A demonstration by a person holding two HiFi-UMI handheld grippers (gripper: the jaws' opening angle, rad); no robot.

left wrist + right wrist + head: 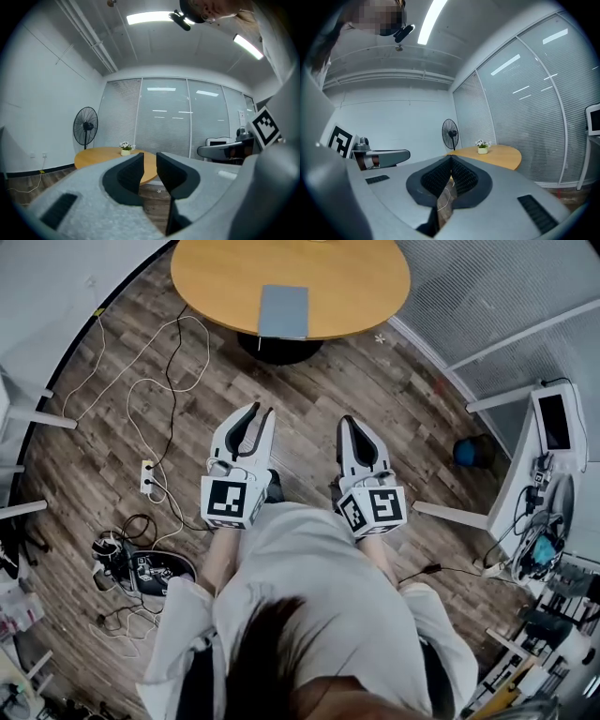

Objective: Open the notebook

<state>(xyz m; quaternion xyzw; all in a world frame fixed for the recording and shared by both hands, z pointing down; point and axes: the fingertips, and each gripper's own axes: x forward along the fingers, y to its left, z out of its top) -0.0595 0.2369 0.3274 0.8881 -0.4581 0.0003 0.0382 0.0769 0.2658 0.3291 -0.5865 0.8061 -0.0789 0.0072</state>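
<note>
A closed grey-blue notebook (283,311) lies flat near the front edge of the round wooden table (216,277), some way ahead of both grippers. My left gripper (262,411) is held level over the floor and pointed at the table, open, with a narrow gap and nothing between its jaws (150,165). My right gripper (348,418) is beside it at the same distance, shut, its tips touching and holding nothing (450,160). Both gripper views show the table (101,157) (504,155), but I cannot make out the notebook there.
White cables (159,381) and a power strip (147,477) trail over the wooden floor at left. The table's dark pedestal base (278,350) sits below the notebook. A blue object (466,452) and a desk with a monitor (555,422) are at right. A standing fan (86,126) and a small flower pot (125,149) are beyond.
</note>
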